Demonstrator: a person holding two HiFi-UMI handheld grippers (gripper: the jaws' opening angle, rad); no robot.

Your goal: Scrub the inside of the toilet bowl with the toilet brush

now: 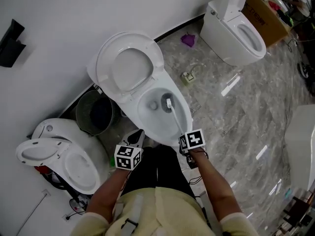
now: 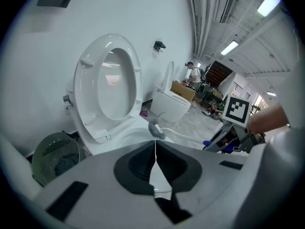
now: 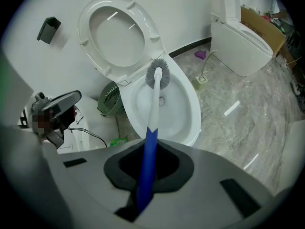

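A white toilet [image 1: 186, 113] stands in the middle with its seat and lid [image 1: 129, 65] raised against the wall. My right gripper [image 1: 189, 144] is shut on the blue handle of the toilet brush [image 3: 148, 142]. Its white shaft reaches forward, and the grey bristle head [image 3: 157, 74] is inside the bowl [image 3: 194, 109] near the back wall, above the drain. My left gripper [image 1: 129, 154] hovers at the bowl's near left rim, shut with nothing in it; its jaws meet in a line in the left gripper view [image 2: 155, 159]. The brush head [image 2: 156, 130] shows just beyond them.
A grey slatted waste basket [image 1: 96, 113] stands left of the toilet by the wall. Another toilet [image 1: 64, 156] sits at the near left and a third [image 1: 236, 33] at the far right, beside a cardboard box [image 1: 266, 16]. A purple scrap [image 1: 188, 40] and a white plug [image 1: 187, 76] lie on the marble floor.
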